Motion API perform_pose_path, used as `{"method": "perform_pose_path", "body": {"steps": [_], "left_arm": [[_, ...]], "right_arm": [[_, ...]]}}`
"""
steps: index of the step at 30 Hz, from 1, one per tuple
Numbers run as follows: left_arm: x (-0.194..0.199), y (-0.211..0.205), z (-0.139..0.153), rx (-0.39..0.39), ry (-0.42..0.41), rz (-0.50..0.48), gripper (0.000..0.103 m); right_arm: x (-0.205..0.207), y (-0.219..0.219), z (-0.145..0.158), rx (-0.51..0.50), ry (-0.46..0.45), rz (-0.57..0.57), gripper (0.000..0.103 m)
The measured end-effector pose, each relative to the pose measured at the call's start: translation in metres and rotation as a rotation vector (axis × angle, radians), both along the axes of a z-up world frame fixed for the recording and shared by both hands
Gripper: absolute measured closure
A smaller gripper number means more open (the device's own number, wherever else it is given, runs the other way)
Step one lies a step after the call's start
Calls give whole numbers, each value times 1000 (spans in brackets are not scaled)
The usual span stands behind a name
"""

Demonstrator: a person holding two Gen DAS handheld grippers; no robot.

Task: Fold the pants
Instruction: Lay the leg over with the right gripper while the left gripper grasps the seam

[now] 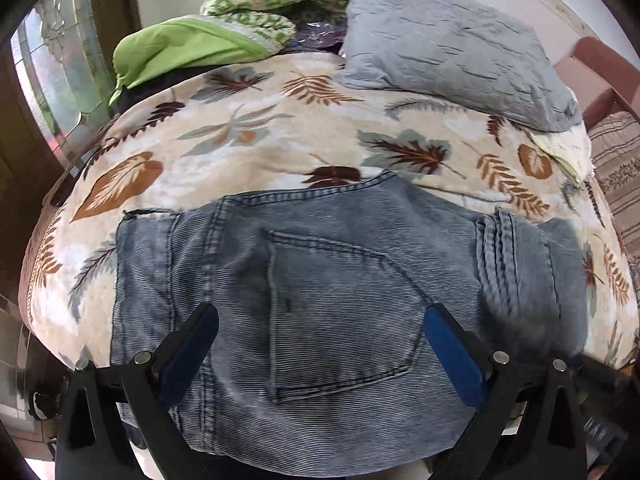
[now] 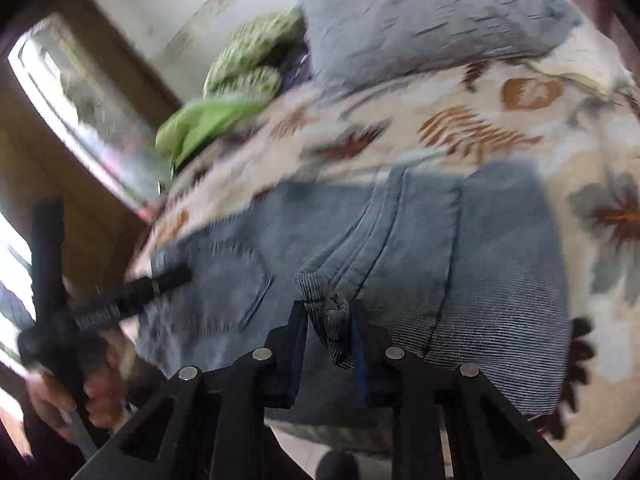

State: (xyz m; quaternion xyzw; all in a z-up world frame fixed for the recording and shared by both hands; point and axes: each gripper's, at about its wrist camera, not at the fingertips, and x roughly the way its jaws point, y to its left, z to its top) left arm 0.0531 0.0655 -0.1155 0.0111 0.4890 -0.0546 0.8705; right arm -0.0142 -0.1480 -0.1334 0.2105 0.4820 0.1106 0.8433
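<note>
One bed (image 1: 280,136), covered by a beige leaf-print blanket, fills a room with a glass-paned wooden door (image 1: 48,72). On it lie one grey pillow (image 1: 448,48), one green bundle (image 1: 224,20) and one pair of folded blue-grey denim pants (image 1: 340,280) at the near edge. The left tool (image 1: 320,328) hovers spread apart above them; the right tool (image 2: 329,322) is clamped on a bunched fold.

No readable text, label, brand or number on anything in either view.
</note>
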Motion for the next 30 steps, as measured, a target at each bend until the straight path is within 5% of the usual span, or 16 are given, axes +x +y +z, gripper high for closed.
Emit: {"method": "perform_pose_path", "body": {"steps": [2, 6, 11, 16, 24, 30], "left_arm": [[1, 1, -6, -2, 23, 7, 1], [0, -12, -11, -9, 37, -32, 1], [7, -55, -15, -19, 31, -150, 1], [49, -101, -25, -101, 125, -254, 1], [92, -136, -55, -255, 368, -331, 3], [90, -144, -53, -247, 360, -357, 30]], "right_arm": [[5, 6, -14, 56, 87, 51, 70], [4, -8, -6, 173, 67, 118, 42], [-12, -75, 14, 214, -69, -107, 41], [-25, -126, 6, 239, -69, -344, 42], [-14, -129, -17, 219, -3, -320, 42], [-6, -129, -35, 226, 58, -318, 42]]}}
